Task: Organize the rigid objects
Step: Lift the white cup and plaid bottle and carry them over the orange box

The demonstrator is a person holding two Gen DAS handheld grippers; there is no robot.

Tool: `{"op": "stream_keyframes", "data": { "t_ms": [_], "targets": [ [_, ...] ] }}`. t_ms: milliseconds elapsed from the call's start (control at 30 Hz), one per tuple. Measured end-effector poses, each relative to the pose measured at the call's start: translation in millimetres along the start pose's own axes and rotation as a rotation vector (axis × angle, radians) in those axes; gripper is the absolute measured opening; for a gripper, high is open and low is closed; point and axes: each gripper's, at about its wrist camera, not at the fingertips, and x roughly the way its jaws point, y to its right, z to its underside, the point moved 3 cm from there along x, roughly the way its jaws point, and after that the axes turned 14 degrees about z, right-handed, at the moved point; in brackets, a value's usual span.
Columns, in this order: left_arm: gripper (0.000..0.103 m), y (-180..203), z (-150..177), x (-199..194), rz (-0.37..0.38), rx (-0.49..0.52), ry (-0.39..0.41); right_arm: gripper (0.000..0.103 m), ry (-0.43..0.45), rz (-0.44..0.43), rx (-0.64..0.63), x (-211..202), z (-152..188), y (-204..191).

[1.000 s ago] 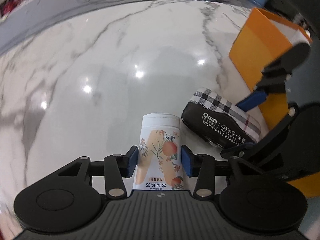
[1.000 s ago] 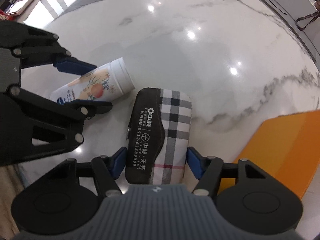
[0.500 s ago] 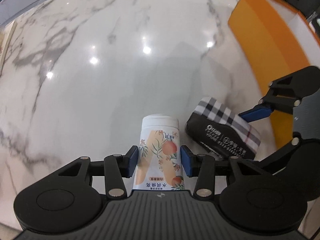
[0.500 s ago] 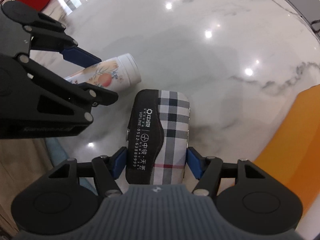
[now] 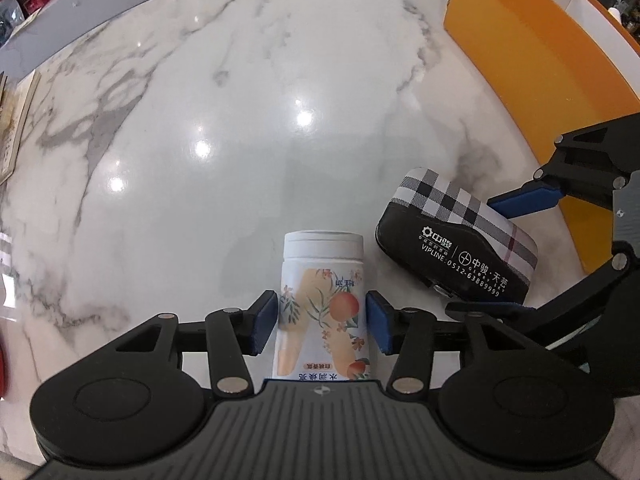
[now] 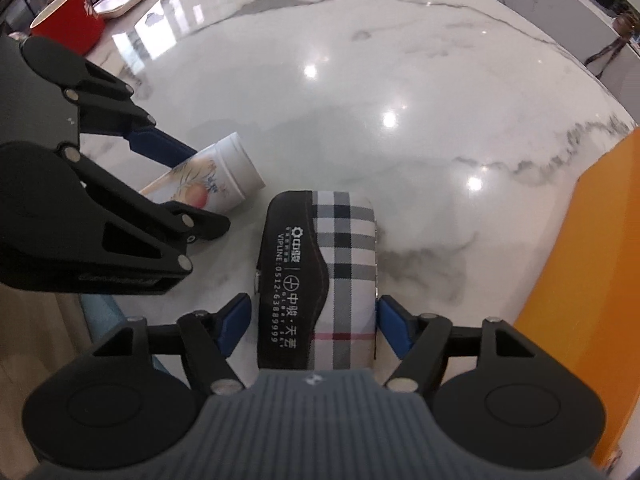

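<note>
Marble table (image 5: 200,120). Left gripper (image 5: 322,322) straddles a printed white bottle (image 5: 322,300); right gripper (image 6: 314,326) straddles a plaid case (image 6: 340,264). Both pairs of jaws have just been opening, pads now barely clear. Bottle looks light, slick, rollable: take mid-body. Case stiff: grip its long sides. Orange box (image 5: 532,48) near.

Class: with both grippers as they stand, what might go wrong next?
Both grippers' jaws have just been opening. The white floral-printed bottle between the pads of the left gripper leans cap-down, so it may topple and roll on the marble tabletop. The checked black case in the right gripper could tip onto it.
</note>
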Motion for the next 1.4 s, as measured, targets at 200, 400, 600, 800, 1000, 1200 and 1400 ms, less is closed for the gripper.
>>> {"op": "stream_keyframes", "data": {
  "t_ms": [200,400,600,800,1000,1200,1400],
  "targets": [
    [0.056,1,1,-1,0.011,0.012,0.018,0.068,0.03,0.021,0.024,0,1,-4],
    [0.05,-2,0,-4,0.026,-0.027,0.031,0.066,0.038,0.032,0.037,-12,1,-7],
    [0.05,-2,-2,-24,0.056,-0.052,0.063,0.066,0.069,0.011,0.063,-25,-2,-5],
    [0.05,-1,-6,-49,0.076,-0.108,0.098,0.065,0.105,0.01,0.077,-46,-9,2],
    [0.05,10,-15,-78,0.097,-0.153,0.167,0.065,0.172,0.046,0.08,-83,-19,20],
    [0.05,37,-36,-111,0.139,-0.138,0.247,0.065,0.255,0.109,0.106,-132,-20,58],
    [0.05,92,-76,-121,0.214,-0.052,0.302,0.066,0.237,0.192,0.157,-159,1,116]
  ]
}}
